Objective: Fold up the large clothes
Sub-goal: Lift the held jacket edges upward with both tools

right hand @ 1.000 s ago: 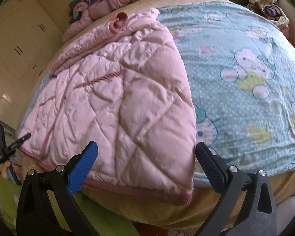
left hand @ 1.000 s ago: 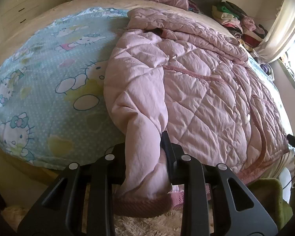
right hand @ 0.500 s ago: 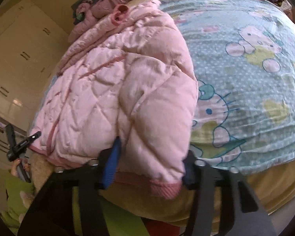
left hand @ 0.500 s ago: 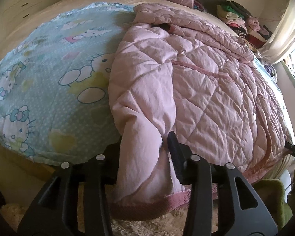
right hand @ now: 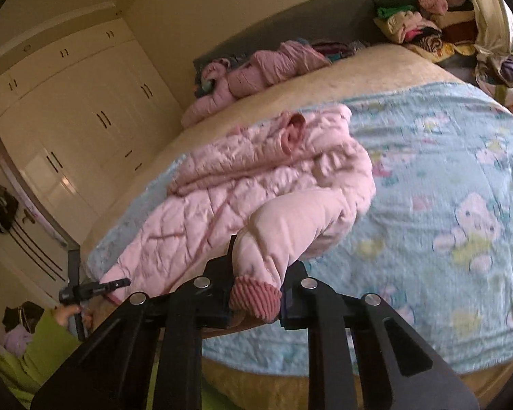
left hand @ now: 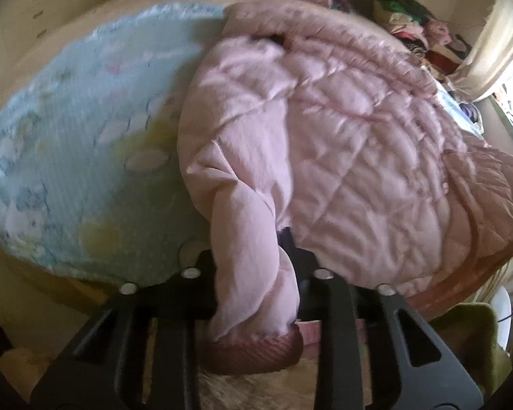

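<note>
The blue cartoon-print blanket (right hand: 461, 177) lies bare and flat to the right of the pink quilted coat (right hand: 222, 205), leaving broad open room there. Beyond it, the tan mattress (right hand: 376, 65) stays free up to a heap of pink clothes (right hand: 263, 68) along the grey headboard (right hand: 290, 20). A stack of folded clothes (right hand: 417, 24) blocks the far right corner. White wardrobe doors (right hand: 85, 126) wall off the left side.
</note>
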Demonstrator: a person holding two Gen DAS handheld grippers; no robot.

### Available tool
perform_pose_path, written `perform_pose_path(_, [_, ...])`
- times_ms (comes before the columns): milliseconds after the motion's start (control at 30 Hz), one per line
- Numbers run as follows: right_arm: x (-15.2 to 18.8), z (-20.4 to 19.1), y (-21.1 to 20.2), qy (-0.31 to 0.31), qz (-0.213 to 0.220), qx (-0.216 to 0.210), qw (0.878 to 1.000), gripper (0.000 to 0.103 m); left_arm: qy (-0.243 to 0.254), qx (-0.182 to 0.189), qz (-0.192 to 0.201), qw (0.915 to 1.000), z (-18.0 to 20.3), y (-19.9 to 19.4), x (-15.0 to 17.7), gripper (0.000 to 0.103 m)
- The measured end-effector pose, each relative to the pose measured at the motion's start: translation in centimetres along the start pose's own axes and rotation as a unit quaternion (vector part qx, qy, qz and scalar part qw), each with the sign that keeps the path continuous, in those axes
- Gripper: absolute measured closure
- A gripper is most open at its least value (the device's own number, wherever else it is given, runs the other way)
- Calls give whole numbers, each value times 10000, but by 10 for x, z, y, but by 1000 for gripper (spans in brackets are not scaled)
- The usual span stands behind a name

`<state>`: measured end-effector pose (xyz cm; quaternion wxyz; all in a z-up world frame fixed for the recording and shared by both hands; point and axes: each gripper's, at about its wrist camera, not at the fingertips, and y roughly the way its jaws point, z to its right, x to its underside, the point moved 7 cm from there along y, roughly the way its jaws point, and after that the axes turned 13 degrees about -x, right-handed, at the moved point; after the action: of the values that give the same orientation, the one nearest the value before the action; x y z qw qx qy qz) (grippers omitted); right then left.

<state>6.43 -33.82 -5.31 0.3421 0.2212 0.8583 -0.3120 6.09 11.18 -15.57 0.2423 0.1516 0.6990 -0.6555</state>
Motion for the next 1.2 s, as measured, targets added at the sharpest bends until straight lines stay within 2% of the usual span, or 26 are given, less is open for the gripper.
perform_pose_path(300, [-29,1,0,-169,342,-32,9993,87,-101,-145,979,9950,-2,-49,-44,91])
perform_pose_path(500, [-51,1,4,-237,474,18,9986,87,-96,-222,1362,9904,6,-65,-75,91])
perform_pose_path(900, [-95,7,18,-242,757,111,9968,87,-238,-227,1786,9834,8,-80,-129,90])
perform_pose_path(1200, [-129,13,32,-280,914,260,9951,87,-308,-254,1964,9797,9,-84,-159,90])
